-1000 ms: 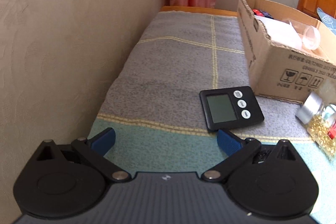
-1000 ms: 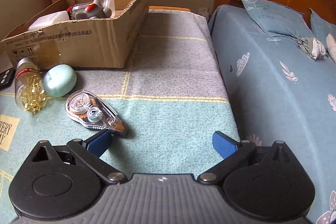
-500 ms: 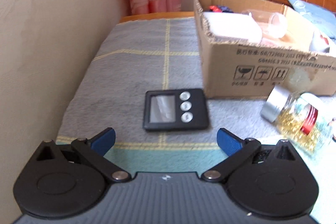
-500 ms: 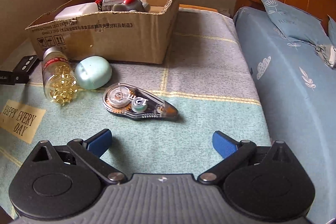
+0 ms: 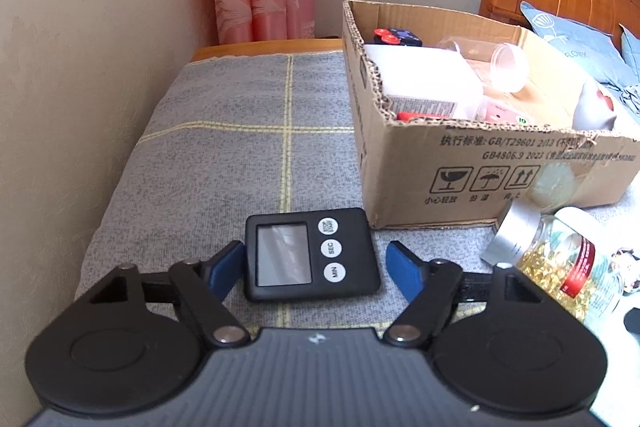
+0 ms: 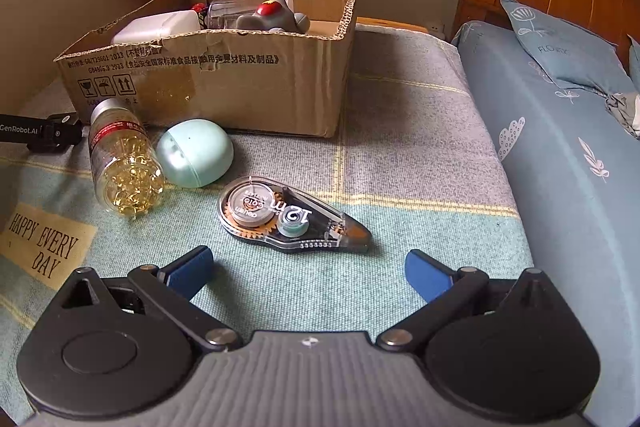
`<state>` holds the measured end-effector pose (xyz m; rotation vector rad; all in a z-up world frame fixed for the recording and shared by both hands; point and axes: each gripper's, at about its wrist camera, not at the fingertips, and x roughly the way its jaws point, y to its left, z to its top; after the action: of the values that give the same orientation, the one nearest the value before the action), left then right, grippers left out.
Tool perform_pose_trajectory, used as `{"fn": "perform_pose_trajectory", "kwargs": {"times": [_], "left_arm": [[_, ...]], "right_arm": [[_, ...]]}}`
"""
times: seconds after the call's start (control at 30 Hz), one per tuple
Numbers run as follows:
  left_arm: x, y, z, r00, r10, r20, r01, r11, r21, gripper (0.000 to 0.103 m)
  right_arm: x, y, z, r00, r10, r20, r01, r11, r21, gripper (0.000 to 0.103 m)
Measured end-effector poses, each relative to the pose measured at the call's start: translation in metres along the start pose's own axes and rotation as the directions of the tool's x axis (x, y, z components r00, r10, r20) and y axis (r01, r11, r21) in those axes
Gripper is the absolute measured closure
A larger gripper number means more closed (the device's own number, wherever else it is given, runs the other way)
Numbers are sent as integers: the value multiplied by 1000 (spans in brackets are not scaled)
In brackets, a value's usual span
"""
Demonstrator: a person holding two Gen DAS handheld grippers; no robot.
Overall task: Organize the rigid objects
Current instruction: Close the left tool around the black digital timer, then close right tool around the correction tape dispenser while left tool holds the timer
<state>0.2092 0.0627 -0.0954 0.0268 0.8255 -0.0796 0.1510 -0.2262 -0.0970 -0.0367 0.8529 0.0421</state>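
Timer (image 5: 310,254) in black lies flat on our grey blanket (image 5: 224,147), between the blue fingertips of our left gripper (image 5: 316,267); the left pad looks to touch its edge, the right pad stands just clear. Jaws are spread, pinching nothing yet. Just beside it sits the cardboard box (image 5: 460,163) and a capsule bottle (image 5: 556,259) (its far end cut off). Our right gripper (image 6: 308,269) hangs wide open near the correction tape (image 6: 288,215), apart from it.
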Motion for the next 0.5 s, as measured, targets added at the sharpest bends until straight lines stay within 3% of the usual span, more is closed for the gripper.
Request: {"fn": "perform_pose_trajectory", "kwargs": {"times": [0.33, 0.5], "left_arm": [[-16, -1, -16, 1000, -9, -10, 10, 1000, 5, 32], [-18, -2, -20, 1000, -7, -12, 7, 1000, 1, 32]], "right_arm": [[10, 12, 12, 999, -1, 40, -1, 999, 41, 0], [5, 12, 13, 999, -42, 2, 41, 995, 94, 0]]}}
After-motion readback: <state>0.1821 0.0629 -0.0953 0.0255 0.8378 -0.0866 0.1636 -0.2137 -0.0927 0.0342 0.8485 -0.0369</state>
